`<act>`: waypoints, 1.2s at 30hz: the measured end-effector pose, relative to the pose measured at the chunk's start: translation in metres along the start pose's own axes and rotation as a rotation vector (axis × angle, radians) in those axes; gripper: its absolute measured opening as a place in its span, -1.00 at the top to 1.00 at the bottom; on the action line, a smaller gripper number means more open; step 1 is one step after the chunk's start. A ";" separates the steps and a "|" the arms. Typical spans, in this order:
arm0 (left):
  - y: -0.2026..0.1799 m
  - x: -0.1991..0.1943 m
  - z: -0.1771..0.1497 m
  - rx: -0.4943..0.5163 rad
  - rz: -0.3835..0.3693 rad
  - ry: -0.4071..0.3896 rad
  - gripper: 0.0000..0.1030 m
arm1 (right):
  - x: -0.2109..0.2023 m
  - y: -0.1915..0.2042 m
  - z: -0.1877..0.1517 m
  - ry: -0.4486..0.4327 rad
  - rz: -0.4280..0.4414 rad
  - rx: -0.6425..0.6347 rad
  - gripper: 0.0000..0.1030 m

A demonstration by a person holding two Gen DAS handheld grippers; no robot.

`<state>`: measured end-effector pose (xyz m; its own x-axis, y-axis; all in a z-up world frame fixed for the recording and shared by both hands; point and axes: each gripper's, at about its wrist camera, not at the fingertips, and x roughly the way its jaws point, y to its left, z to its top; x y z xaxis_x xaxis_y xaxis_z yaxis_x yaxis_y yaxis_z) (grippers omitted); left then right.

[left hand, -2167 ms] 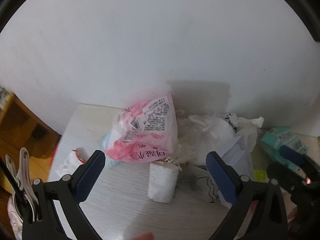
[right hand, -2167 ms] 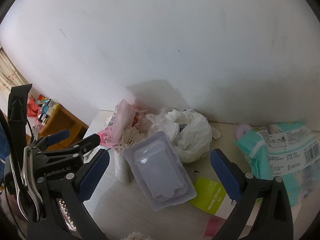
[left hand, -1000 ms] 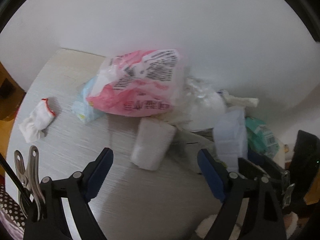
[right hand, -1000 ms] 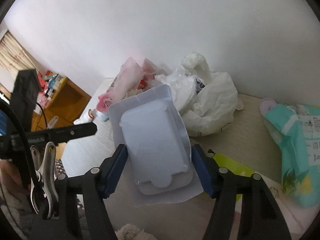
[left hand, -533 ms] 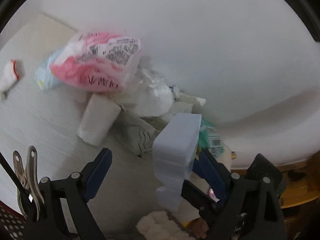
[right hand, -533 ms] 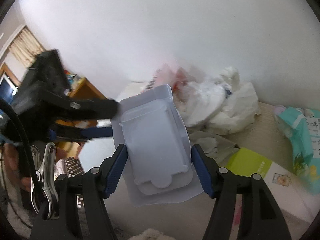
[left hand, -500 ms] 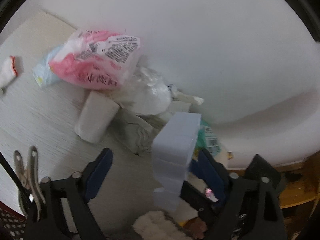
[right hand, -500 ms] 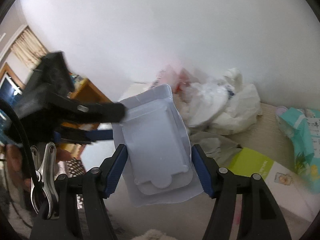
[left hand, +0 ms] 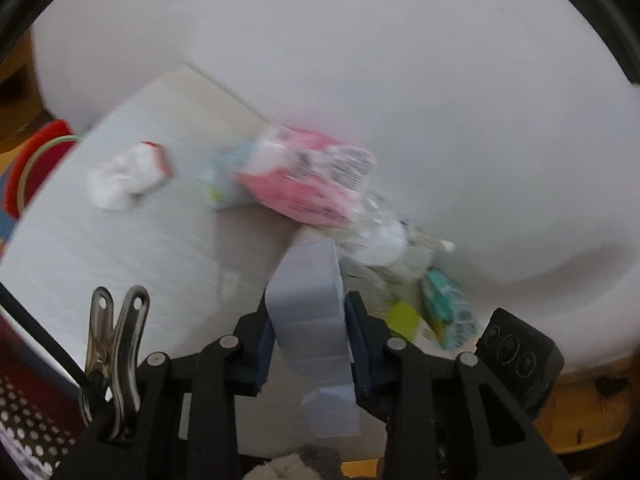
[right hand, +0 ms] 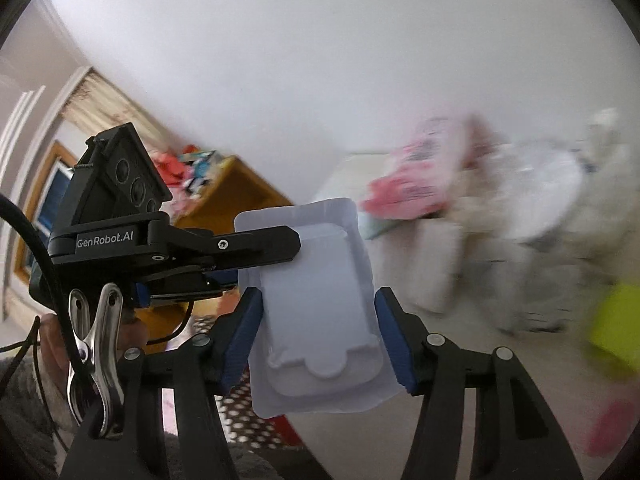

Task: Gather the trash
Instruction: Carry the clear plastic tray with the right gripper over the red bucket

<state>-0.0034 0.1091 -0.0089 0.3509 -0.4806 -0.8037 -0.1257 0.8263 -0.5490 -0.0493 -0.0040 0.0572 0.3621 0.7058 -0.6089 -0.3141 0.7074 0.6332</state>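
Both grippers hold one white plastic tray (right hand: 320, 312) (a blister shell): the right gripper (right hand: 318, 334) and the left gripper (left hand: 308, 328) are closing on it.

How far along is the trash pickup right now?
Nothing visibly binned yet. In hand: the clear plastic blister tray, off the table between both grippers, right gripper and left gripper jaws closing on it. Left: pink printed bag, white crumpled tissue, teal packet, lime-green card.
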 end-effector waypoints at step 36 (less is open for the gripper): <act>0.192 -0.096 0.136 -0.117 0.046 -0.114 0.31 | 0.228 0.106 0.091 0.190 0.111 -0.126 -0.14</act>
<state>0.0647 0.3538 -0.0064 0.4448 -0.4010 -0.8008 -0.2487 0.8037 -0.5406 0.0802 0.2286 0.0292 0.1516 0.7655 -0.6254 -0.4538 0.6160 0.6440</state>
